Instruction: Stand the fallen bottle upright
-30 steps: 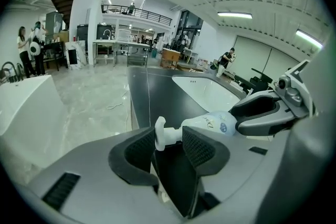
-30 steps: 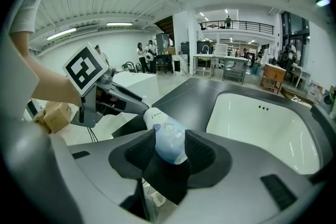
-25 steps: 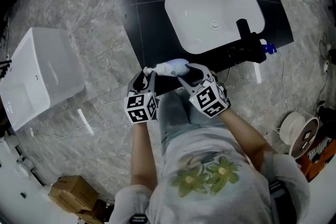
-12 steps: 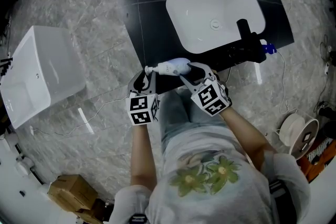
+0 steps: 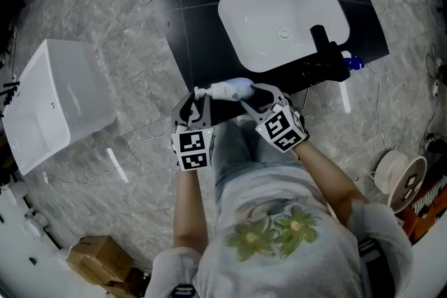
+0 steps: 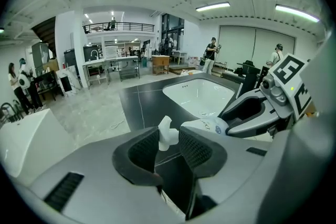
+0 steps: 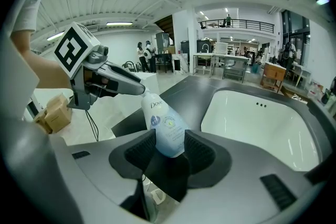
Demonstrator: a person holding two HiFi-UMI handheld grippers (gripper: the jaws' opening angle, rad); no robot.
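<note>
A white Dove pump bottle (image 5: 232, 88) hangs on its side above the front edge of the black counter (image 5: 188, 31). Its pump end points left in the head view. My right gripper (image 5: 253, 94) is shut on the bottle's body (image 7: 165, 124), near the base. My left gripper (image 5: 198, 97) has its pads against the white pump head (image 6: 166, 134), which sits between the jaw tips. In the left gripper view the bottle's body (image 6: 206, 126) runs right into the right gripper (image 6: 252, 113). The left gripper (image 7: 125, 86) shows at the bottle's neck in the right gripper view.
A white basin (image 5: 279, 17) is set in the counter, with a black faucet (image 5: 325, 47) at its right. A white tub (image 5: 56, 101) stands on the marble floor at the left. Cables, a cardboard box (image 5: 98, 255) and a wire spool (image 5: 398, 178) lie around.
The left gripper has rolled, its marker cube now facing the head camera squarely, and it has lifted a little with the pump end. Its jaws have closed in on the pump. The right gripper stayed put.
</note>
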